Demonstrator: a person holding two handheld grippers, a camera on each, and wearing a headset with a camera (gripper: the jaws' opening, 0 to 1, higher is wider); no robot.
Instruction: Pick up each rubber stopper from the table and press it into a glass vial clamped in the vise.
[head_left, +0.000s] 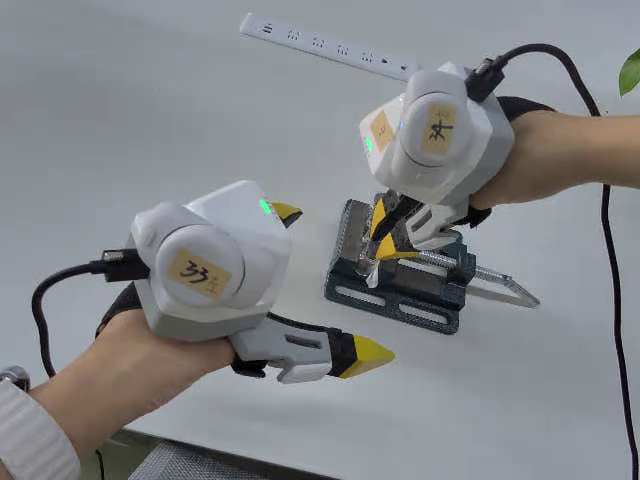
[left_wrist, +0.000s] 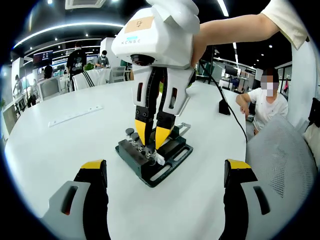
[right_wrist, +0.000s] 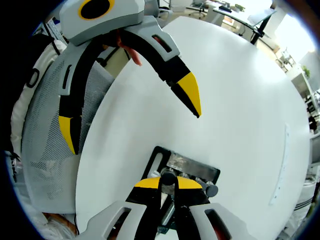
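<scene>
Right gripper (head_left: 382, 235), jaws pinched on a rubber stopper (right_wrist: 167, 176), points down onto the vise (head_left: 395, 298); left gripper (head_left: 332, 283) hovers nearby, jaws apart.

Bright, even overhead light falls on the white desk (head_left: 150, 120), which looks pale grey in the head view. The shadow beside the vise (head_left: 400, 300) is soft and faint. In the left gripper view the ceiling light strips (left_wrist: 70, 27) glare against a dimmer room. Both gripper views bow strongly at their edges, and the right one washes out at its upper right.
</scene>
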